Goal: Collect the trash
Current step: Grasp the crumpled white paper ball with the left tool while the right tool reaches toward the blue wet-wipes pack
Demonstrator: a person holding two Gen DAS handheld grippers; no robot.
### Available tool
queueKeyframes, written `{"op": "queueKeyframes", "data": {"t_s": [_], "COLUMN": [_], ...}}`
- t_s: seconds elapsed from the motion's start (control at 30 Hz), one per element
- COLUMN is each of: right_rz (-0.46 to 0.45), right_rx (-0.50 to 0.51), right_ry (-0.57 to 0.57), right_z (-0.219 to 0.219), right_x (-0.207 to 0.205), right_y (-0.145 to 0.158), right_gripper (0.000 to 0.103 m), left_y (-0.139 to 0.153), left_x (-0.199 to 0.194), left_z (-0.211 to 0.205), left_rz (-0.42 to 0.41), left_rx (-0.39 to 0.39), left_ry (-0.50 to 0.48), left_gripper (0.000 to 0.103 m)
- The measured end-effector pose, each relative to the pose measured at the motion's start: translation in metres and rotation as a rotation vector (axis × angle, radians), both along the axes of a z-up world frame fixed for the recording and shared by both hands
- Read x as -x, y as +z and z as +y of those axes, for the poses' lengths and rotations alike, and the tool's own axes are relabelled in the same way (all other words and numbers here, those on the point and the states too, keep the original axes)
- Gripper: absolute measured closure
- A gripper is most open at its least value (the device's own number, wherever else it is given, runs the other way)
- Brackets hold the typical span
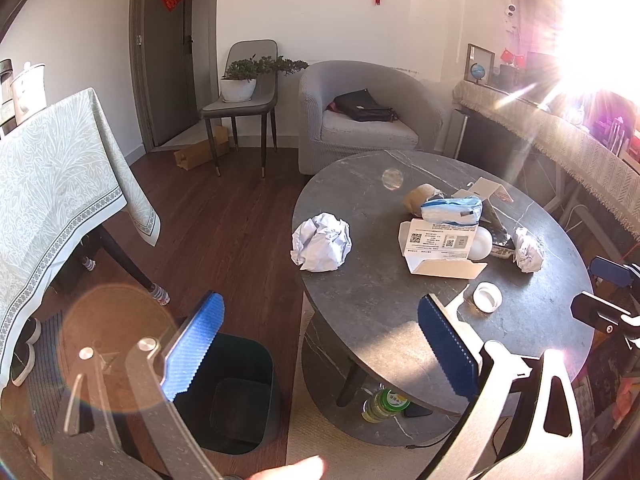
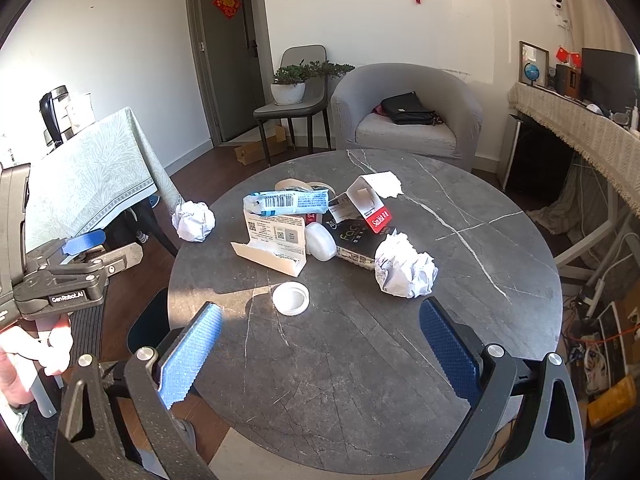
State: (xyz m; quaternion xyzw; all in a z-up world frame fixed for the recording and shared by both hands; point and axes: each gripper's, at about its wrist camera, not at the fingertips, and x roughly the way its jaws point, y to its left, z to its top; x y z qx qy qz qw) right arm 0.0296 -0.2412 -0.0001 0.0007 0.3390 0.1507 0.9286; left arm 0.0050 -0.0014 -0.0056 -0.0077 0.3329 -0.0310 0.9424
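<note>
Litter on the counter (image 2: 500,280); both grippers empty, jaws wide apart.
Crumpled paper ball (image 2: 405,269): likely light, soft, crushable; pinch across its middle, right gripper (image 2: 320,348).

the near half of the round surface (image 2: 360,380) lies bare except for a white lid (image 2: 291,298), while its middle is crowded by a carton pile (image 2: 280,236) flanked by two crumpled paper balls (image 2: 404,268), and the bin (image 1: 236,396) stands open beside it.
</note>
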Motion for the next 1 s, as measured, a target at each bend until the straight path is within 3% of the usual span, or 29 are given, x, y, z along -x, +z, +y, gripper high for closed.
{"op": "queueKeyframes", "data": {"t_s": [0.2, 0.37, 0.6, 0.8, 0.93, 1.0], "right_rz": [-0.001, -0.012, 0.008, 0.018, 0.013, 0.006], "right_rx": [-0.008, -0.014, -0.019, -0.062, -0.060, -0.089], "right_ry": [0.046, 0.073, 0.077, 0.094, 0.159, 0.171], "right_z": [0.014, 0.023, 0.028, 0.027, 0.034, 0.030], "right_x": [-0.002, -0.005, -0.012, -0.021, -0.035, -0.044], "right_y": [0.003, 0.007, 0.000, 0.001, 0.008, 0.014], "right_gripper": [0.014, 0.026, 0.027, 0.027, 0.026, 0.019], "left_y": [0.002, -0.001, -0.023, -0.031, -0.036, -0.037], "left_x": [-0.005, -0.025, -0.067, -0.094, -0.105, -0.109], "left_z": [0.012, 0.011, 0.004, 0.007, 0.005, 0.006], "left_rz": [-0.012, 0.017, 0.047, 0.035, 0.052, 0.055], "left_rx": [0.064, 0.057, -0.040, -0.015, 0.003, 0.015], "left_ry": [-0.059, -0.114, -0.122, -0.111, -0.129, -0.138], "left_gripper": [0.011, 0.044, 0.045, 0.046, 0.058, 0.061]}}
